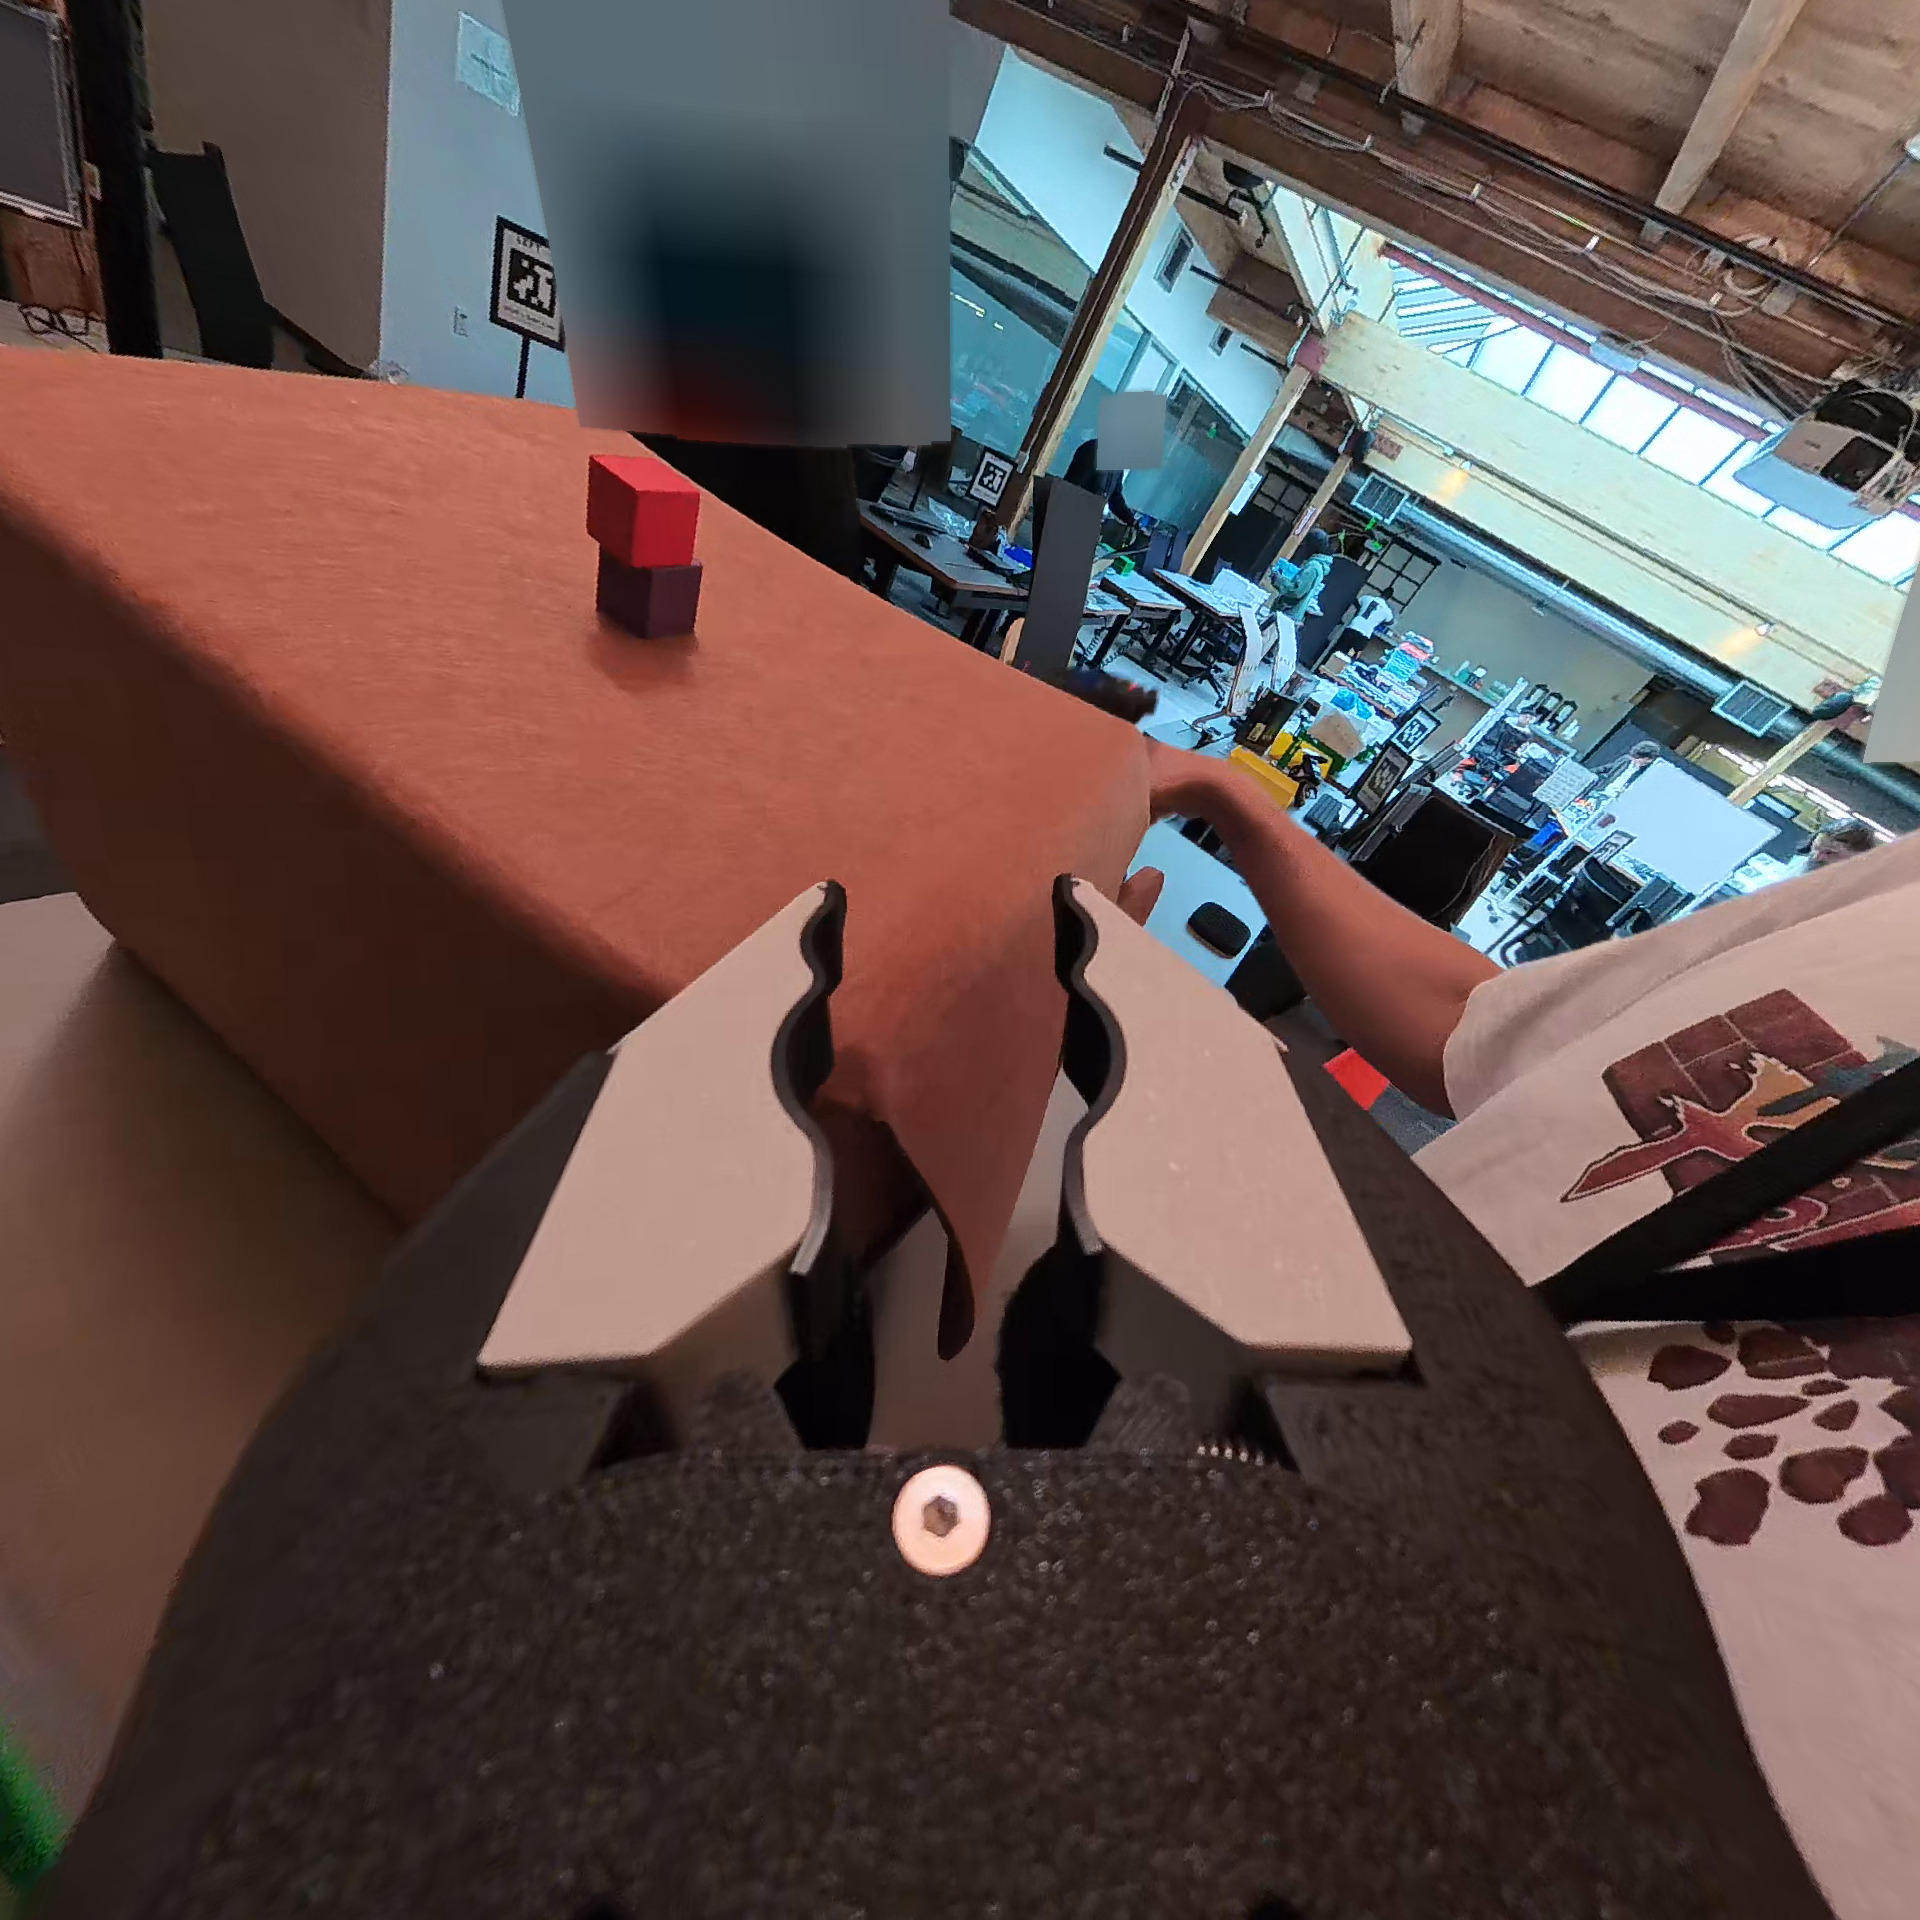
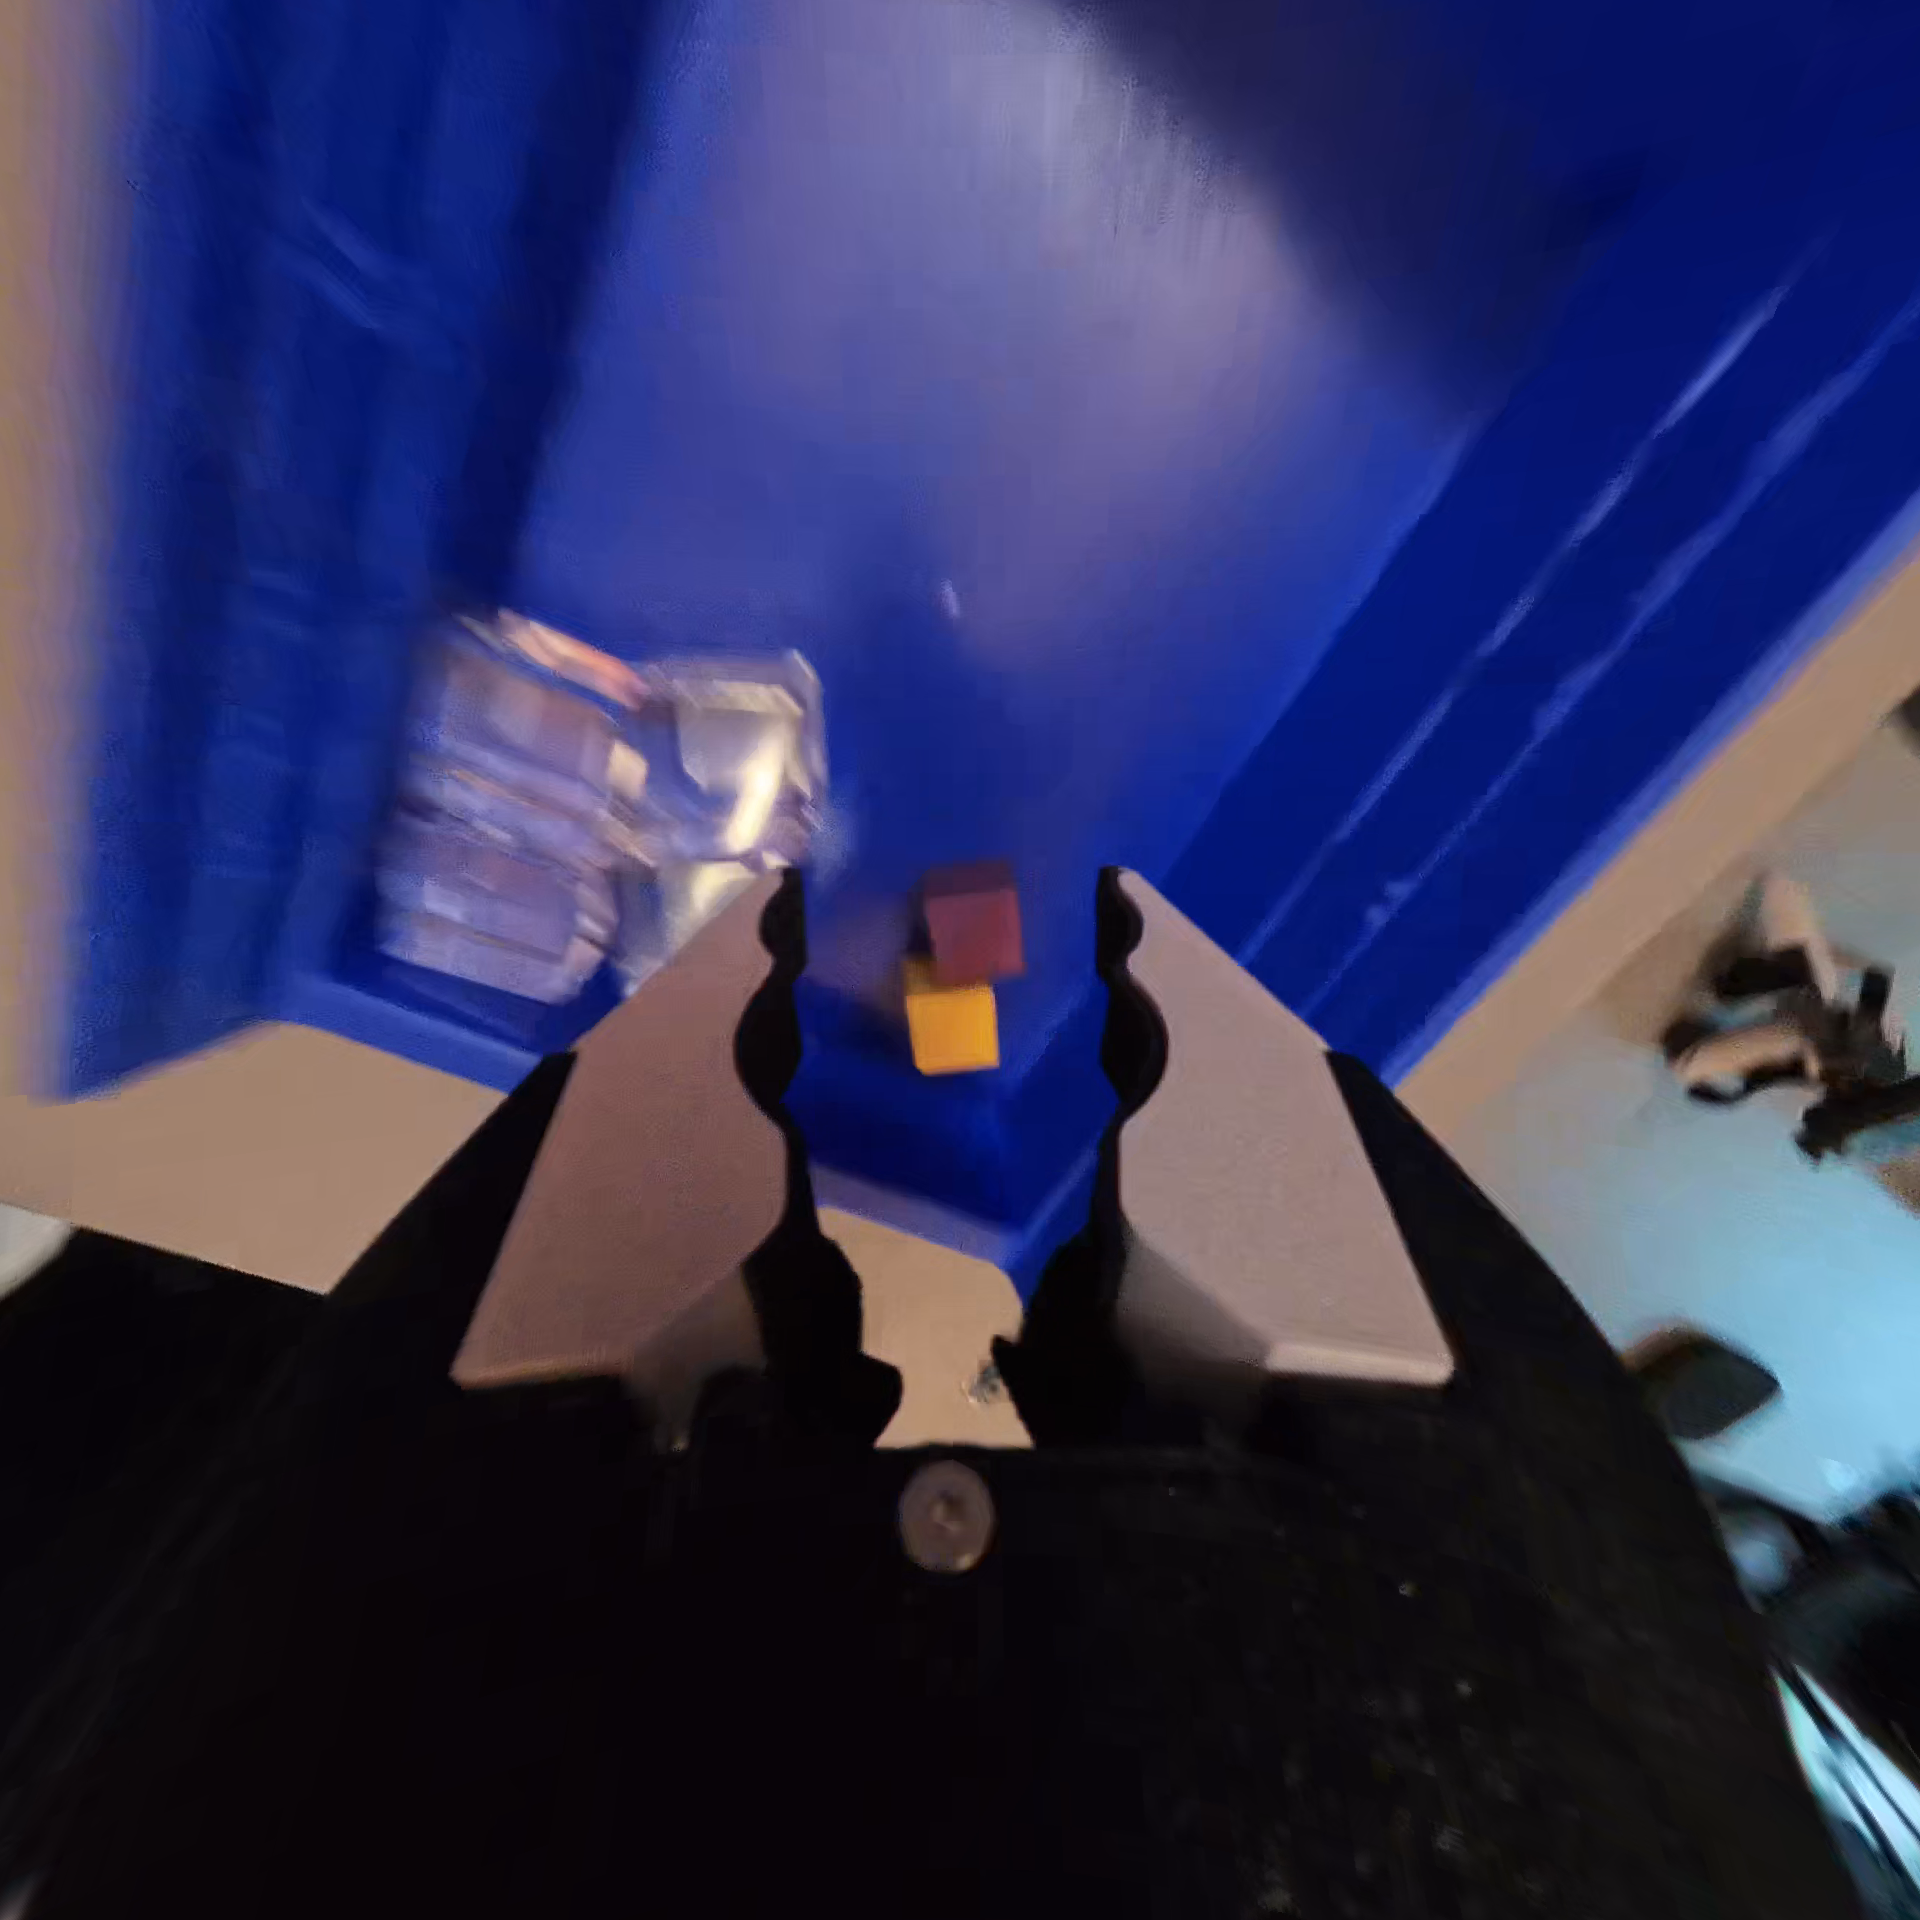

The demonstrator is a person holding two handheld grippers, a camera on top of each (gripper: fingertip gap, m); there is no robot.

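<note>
- Looking along the left gripper in the left wrist view: its jaws stand wide apart and hold nothing, with a hanging corner of the rust-orange tablecloth between the fingers.
- Farther off on that cloth, a red cube sits on a dark purple cube, well apart from the gripper.
- A person's arm reaches past the table's corner at the right.
- In the blurred right wrist view, the right gripper is spread wide and empty over a blue bin.
- Inside the bin, a maroon cube lies touching a yellow cube, just beyond the fingertips; a crumpled clear plastic packet lies to their left.
</note>
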